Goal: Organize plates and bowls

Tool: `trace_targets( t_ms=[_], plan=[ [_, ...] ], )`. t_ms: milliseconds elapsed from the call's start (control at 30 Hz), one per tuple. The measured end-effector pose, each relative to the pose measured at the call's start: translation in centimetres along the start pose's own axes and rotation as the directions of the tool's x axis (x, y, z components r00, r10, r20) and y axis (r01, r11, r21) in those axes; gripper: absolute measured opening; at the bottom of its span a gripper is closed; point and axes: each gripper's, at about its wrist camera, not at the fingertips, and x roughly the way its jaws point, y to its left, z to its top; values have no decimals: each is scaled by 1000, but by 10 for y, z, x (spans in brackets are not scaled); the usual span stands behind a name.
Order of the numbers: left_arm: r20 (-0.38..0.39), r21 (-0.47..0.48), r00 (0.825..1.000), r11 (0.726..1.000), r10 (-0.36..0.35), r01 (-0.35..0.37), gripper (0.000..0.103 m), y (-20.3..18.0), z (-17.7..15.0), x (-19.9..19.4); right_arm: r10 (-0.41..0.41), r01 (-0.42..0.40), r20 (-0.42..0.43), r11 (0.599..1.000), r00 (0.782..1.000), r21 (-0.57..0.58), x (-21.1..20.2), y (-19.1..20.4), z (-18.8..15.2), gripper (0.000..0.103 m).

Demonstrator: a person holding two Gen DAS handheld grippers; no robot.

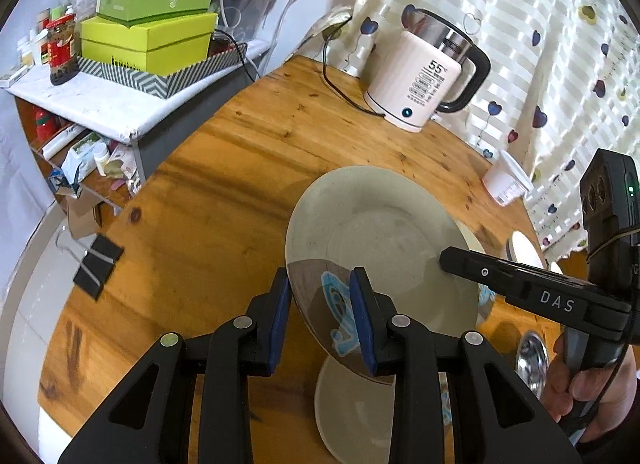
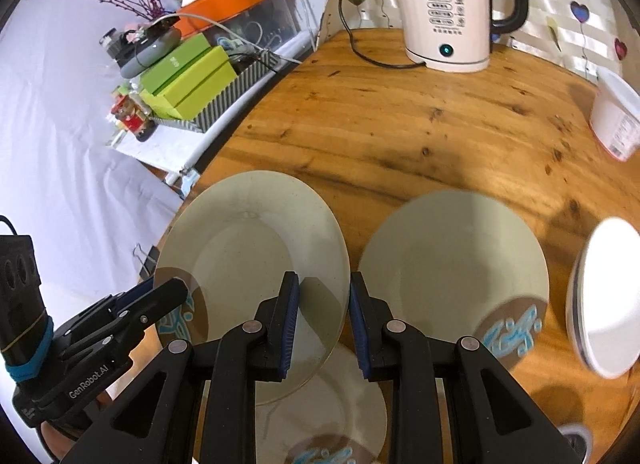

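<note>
A cream plate [image 1: 376,240] with a brown patch and blue lettering on its rim is held above the wooden tabletop [image 1: 248,152] by both grippers. In the left wrist view, the left gripper [image 1: 320,320] is seen closed on the plate's near rim, at the brown patch, with the blue pads pressed on either side of the edge. The right gripper [image 1: 452,260] reaches in from the right, and its jaws are closed on the opposite rim; a hand [image 1: 588,388] is seen around its handle. In the right wrist view, the held plate [image 2: 252,260] is seen tilted, with the right gripper [image 2: 324,324] clamped on its right edge and the left gripper [image 2: 168,296] at its left edge, over the patterned patch.

A second plate [image 2: 452,264] of the same pattern lies flat on the tabletop just to the right of the held one. A third plate [image 2: 332,424] of the same kind lies on the tabletop beneath the held plate, partly hidden by it and by the gripper. A white bowl [image 2: 608,296] is seen near the right edge, blurred.

At the far side of the tabletop stands a white electric kettle [image 1: 420,80] on its base, with a black cord leading away. A white plastic tub [image 1: 506,180] stands near the curtain. A black binder clip [image 1: 98,266] lies at the tabletop's left edge. Green boxes [image 1: 148,36] are stacked on a white shelf beyond.
</note>
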Motion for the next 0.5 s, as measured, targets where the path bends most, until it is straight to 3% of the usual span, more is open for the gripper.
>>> trace_targets(
  t_ms=[500],
  plan=[
    [-56, 30, 998, 1000, 0, 2, 31, -17, -53, -10, -9, 10, -22, 999, 1000, 44, -16, -11, -66, 25]
  ],
)
